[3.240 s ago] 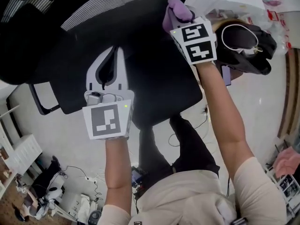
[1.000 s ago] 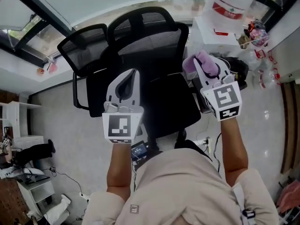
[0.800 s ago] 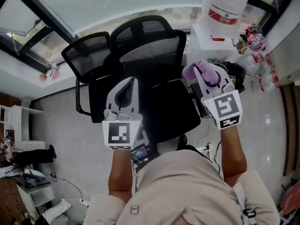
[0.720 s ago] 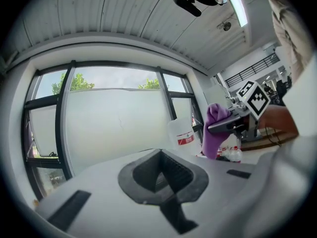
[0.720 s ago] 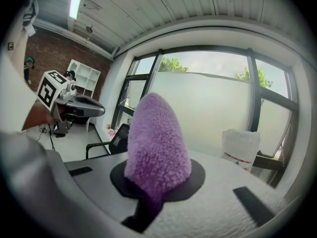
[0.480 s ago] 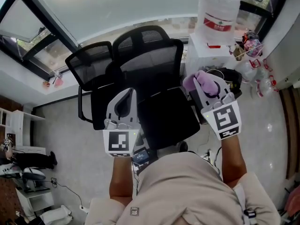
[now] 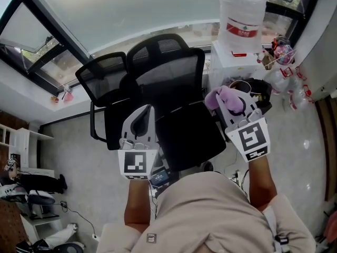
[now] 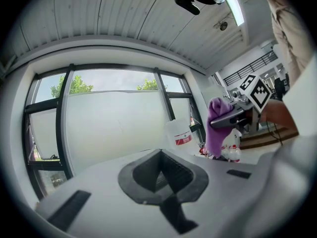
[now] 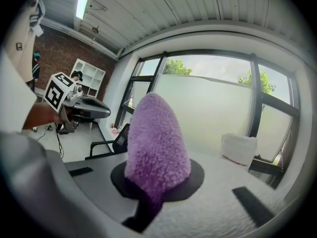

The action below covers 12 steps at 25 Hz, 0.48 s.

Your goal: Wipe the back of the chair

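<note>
The black mesh-backed office chair (image 7: 169, 78) stands in front of me in the head view, its seat (image 7: 187, 133) below my hands. My right gripper (image 7: 227, 100) is shut on a fluffy purple cloth (image 7: 221, 96), which fills the right gripper view (image 9: 157, 143); it hangs over the seat's right edge, apart from the chair back. My left gripper (image 7: 143, 114) is shut with nothing in it, over the seat's left side. The left gripper view shows its joined jaws and the right gripper with the cloth (image 8: 217, 125).
A second black mesh chair (image 7: 102, 83) stands just left of the first. Right of the chair are a white stand with a wrapped water jug (image 7: 241, 15), a black bag (image 7: 259, 93) and several bottles (image 7: 287, 54). A tall window (image 7: 131, 9) runs behind.
About three seconds ago the cloth was up against the chair's dark back. Since then both grippers have drawn away, and over the last second they have drifted a little lower in the view.
</note>
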Tool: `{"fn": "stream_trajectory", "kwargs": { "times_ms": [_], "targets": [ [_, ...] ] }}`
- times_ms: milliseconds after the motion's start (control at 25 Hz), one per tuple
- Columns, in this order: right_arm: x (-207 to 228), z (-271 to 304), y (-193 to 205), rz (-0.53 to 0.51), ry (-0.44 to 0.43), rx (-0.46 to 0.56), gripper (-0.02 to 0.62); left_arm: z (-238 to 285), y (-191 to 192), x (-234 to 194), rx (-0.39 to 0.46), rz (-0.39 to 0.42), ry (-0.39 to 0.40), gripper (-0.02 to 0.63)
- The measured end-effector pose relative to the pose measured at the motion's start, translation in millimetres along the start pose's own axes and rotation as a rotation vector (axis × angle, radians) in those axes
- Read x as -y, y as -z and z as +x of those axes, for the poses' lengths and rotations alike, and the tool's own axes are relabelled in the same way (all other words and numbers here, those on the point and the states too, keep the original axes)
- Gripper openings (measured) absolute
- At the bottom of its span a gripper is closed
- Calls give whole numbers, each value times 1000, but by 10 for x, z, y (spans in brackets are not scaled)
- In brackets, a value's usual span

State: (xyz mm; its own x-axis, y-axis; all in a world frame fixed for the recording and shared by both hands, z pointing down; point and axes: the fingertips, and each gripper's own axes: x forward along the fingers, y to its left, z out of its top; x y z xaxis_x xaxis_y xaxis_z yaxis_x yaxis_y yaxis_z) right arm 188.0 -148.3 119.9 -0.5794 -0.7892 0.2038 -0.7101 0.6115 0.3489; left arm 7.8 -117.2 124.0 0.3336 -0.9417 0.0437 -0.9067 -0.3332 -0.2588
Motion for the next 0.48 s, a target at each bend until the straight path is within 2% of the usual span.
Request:
{"fn": "stream_trajectory", "kwargs": {
  "times_ms": [80,280,480],
  "targets": [
    [5,21,13,7,-4,-3,12,18,-1,11,-24,-10,5,6],
    [8,73,58,16,-13,-13,12,88,40,-33,30,21,-6,6],
    [46,153,98,13,-15,-12,12,156,63,-18,-13,-1,6,6]
  ]
}}
